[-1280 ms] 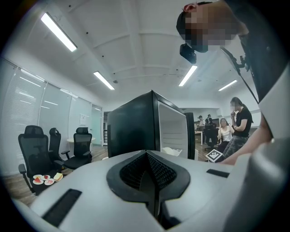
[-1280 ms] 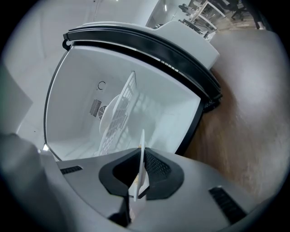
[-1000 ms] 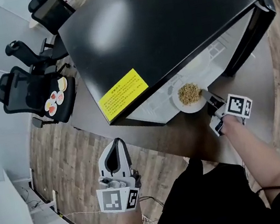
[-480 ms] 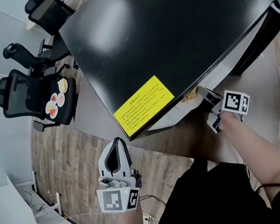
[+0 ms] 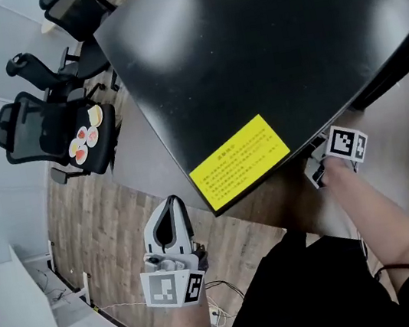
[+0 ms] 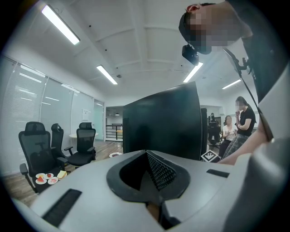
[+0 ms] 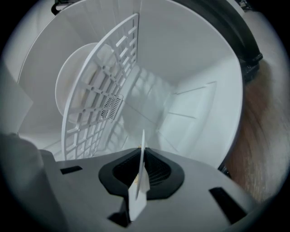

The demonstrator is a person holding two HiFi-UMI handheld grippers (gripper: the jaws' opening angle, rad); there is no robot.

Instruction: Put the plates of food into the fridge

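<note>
Food plates sit on an office chair at ten o'clock. At seven o'clock the left gripper has its tongs closed together, empty. A black fridge fills the centre. At four o'clock the right gripper pinches a white plate by its rim, inside the fridge's white interior beside a wire shelf.

Chair bearing plates left of fridge, plate in right gripper inside fridge, beside rack
</note>
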